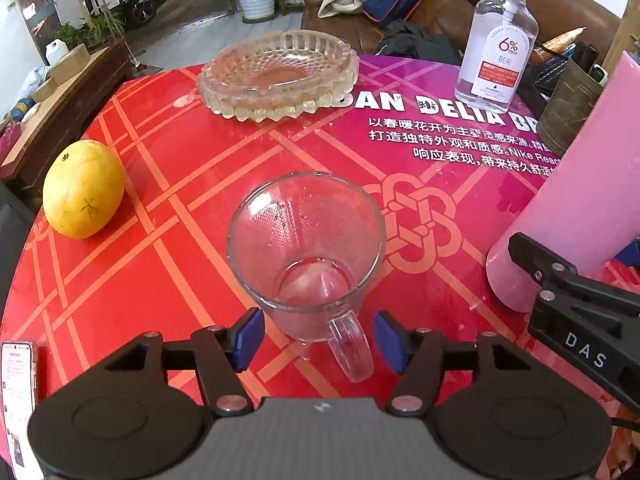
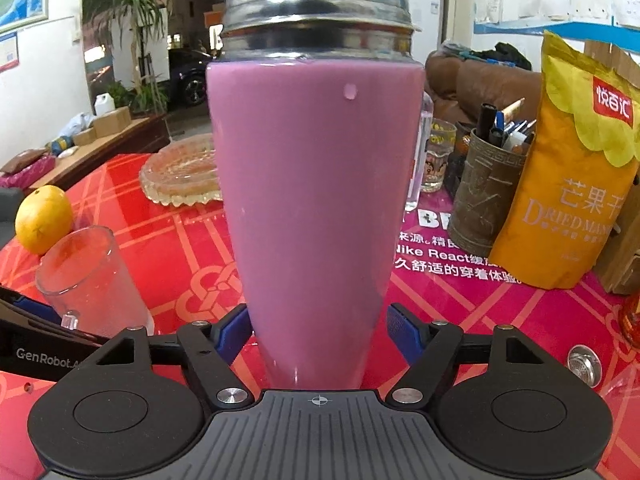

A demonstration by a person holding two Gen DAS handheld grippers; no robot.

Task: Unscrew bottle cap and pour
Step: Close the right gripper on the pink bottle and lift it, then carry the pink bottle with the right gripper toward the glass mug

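Well, the red and magenta table point(image 1: 168, 184) is crowded. In the left wrist view a cut-glass ashtray point(image 1: 280, 76) sits at twelve o'clock from the glass mug point(image 1: 306, 256), a yellow citrus fruit point(image 1: 83, 189) at nine o'clock, a pump bottle of clear gel point(image 1: 496, 52) at one o'clock, and a phone point(image 1: 18, 396) lies at the table's near-left edge. From the right wrist view a yellow snack bag point(image 2: 572, 184) and a bronze pen pot point(image 2: 486, 196) stand at two to three o'clock of the pink bottle point(image 2: 316, 200), with a small printed glass point(image 2: 440, 156) behind them.

The bottle stands upright on the table, long axis vertical, widening upward, with its metal cap point(image 2: 318, 4) on top at twelve o'clock; it is full of pink liquid. It blocks much of the ashtray and the gel bottle from the right camera. The mug stands upright too, mouth up, its handle point(image 1: 350, 344) pointing towards six o'clock, at the left gripper point(image 1: 320, 340).

The left gripper's blue pads point(image 1: 250, 338) stand spread either side of the handle, touching nothing. The right gripper point(image 2: 318, 334) straddles the bottle's narrow base; its pads point(image 2: 402, 332) lie close against the sides, though whether they truly press on it I cannot tell.
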